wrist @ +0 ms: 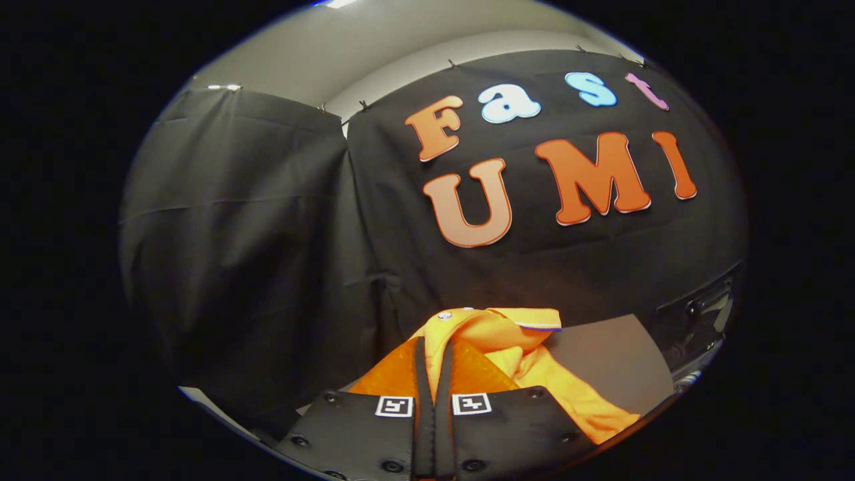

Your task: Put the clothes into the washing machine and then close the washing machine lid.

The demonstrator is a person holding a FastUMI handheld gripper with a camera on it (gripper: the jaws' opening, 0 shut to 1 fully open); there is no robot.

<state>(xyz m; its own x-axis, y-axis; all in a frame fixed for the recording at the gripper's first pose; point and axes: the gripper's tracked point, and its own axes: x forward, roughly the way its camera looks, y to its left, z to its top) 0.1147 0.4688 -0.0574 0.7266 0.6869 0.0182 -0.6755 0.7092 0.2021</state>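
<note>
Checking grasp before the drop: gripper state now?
Gripper: jaws closed on the orange garment, lifted in front of the black cloth wall.

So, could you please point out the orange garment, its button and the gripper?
orange garment (pixel 528 354): gripper view, on its folded collar.
button (pixel 444 315): gripper view, on its face.
gripper (pixel 433 374): gripper view, where the fingers pinch the fabric.

One orange garment (pixel 528 354), one claw (pixel 434 374), two fingers (pixel 422 381) pinching garment.
</note>
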